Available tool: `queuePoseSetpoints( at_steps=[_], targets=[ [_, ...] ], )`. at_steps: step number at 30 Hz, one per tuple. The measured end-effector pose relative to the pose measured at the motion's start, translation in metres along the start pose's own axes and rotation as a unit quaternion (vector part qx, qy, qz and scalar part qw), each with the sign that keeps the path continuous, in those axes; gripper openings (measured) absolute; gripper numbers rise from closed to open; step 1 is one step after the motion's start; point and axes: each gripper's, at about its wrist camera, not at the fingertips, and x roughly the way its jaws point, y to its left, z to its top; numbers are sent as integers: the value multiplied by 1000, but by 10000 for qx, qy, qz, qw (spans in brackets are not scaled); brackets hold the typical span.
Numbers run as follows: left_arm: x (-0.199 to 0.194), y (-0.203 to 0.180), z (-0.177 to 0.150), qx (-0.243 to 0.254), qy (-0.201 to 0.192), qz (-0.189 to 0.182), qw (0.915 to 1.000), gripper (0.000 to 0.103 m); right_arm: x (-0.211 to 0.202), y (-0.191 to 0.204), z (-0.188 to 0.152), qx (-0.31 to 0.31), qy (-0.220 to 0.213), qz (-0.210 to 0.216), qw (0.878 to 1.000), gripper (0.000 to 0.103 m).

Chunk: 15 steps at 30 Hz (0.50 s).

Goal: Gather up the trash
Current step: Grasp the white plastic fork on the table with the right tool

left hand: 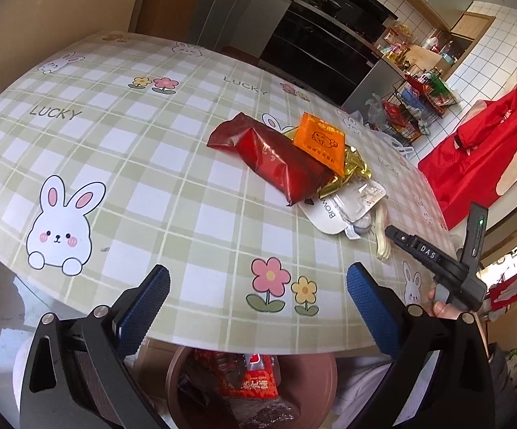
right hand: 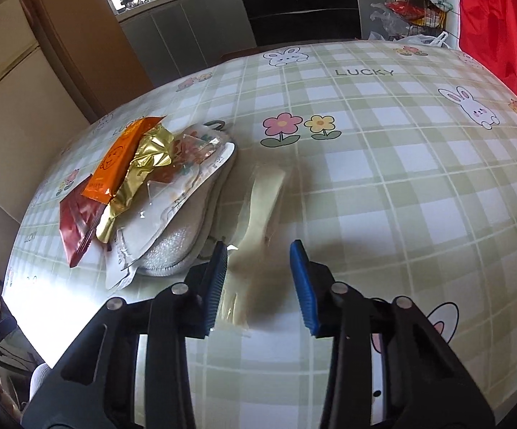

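In the left wrist view, the brown bin (left hand: 251,389) under the table (left hand: 122,164) is half covered by the table edge and cut off by the bottom border; the wrappers inside are only partly seen. The white pouch (left hand: 324,218) is largely buried under the red bag (left hand: 279,164), and its print is cut short. The right claw (left hand: 390,232) is seen only from the side, so its opening cannot be judged. In the right wrist view, the clear wrapper (right hand: 262,196) is blurred and its near end is hidden behind a blue fingertip (right hand: 215,286).
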Motion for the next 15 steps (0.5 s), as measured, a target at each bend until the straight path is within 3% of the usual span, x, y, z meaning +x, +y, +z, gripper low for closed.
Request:
queuePoseSetpoints(
  at_steps=[6, 9, 15],
  targets=[
    [29, 1, 31, -629, 134, -740, 9952, 85, 4, 7, -1, -210, -149, -54, 9997, 20],
    [47, 0, 43, -945, 217, -894, 9913, 79, 2, 10, -2, -319, -195, -111, 9992, 14],
    [77, -3, 62, -1366, 167, -984, 9856, 74, 0, 3, -3, -195, -182, 7, 9996, 14]
  ],
)
